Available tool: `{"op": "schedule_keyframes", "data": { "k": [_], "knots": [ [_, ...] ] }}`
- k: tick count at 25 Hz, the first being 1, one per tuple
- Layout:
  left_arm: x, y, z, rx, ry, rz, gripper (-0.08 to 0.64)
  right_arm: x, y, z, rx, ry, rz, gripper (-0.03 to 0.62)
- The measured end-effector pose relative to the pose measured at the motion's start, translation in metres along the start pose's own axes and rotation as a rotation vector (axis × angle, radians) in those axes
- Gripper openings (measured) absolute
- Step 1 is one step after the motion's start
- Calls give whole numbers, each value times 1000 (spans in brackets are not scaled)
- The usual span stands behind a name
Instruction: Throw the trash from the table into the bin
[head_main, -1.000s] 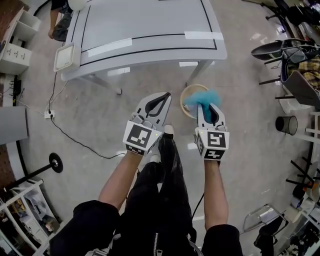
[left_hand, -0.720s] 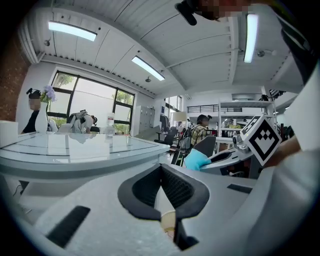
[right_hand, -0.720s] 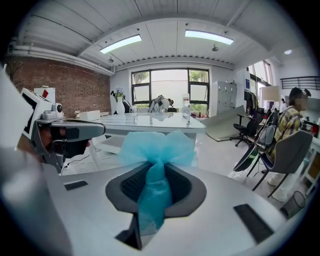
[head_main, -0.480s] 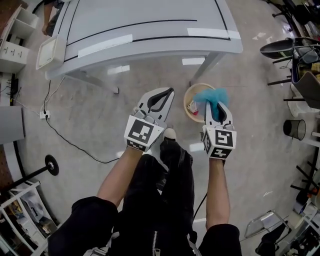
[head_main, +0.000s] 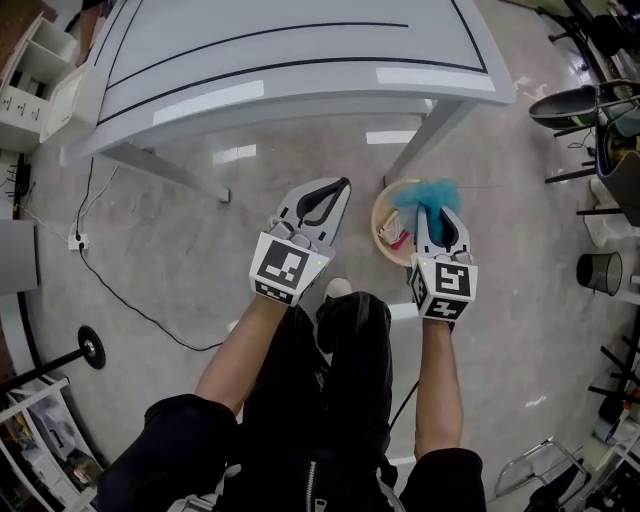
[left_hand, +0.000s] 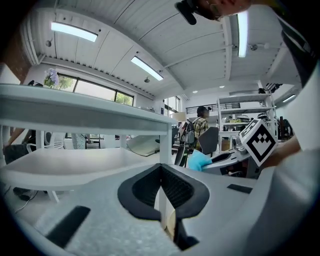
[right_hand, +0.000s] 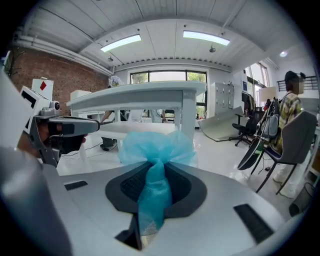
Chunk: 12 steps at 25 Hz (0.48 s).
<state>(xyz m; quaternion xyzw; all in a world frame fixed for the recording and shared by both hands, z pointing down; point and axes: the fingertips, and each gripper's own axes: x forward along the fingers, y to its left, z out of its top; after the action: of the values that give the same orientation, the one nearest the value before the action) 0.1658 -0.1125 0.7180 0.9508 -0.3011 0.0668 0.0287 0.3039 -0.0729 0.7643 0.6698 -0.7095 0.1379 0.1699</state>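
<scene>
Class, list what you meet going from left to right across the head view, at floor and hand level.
Black round stand base → left tool → right tool → black wastebasket.

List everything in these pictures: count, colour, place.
table: one, white with black lines, top of the head view
bin: one, beige, round, on the floor by the table leg
blue mesh trash: one, light blue, clamped in the right gripper, overlapping the bin's rim in the head view
litter: count unclear, reddish and white, inside the bin
waste basket: one, dark, on the floor at far right
legs: two, black trousers, bottom centre
left gripper: one, white, jaws together and empty, left of the bin
right gripper: one, white, closed on the blue mesh trash
</scene>
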Motion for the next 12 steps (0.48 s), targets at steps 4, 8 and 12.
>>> {"op": "schedule_keyframes", "data": {
  "k": [4, 8, 12],
  "knots": [
    [9, 3, -38, 1, -20, 2, 6, 19, -7, -31, -5, -13, -14, 63],
    [16, 5, -71, 11, -42, -5, 8, 34, -13, -63, -3, -29, -32, 63],
    [16, 2, -101, -5, -44, 7, 6, 42, -16, -96, 4, -22, -38, 63]
  ]
}}
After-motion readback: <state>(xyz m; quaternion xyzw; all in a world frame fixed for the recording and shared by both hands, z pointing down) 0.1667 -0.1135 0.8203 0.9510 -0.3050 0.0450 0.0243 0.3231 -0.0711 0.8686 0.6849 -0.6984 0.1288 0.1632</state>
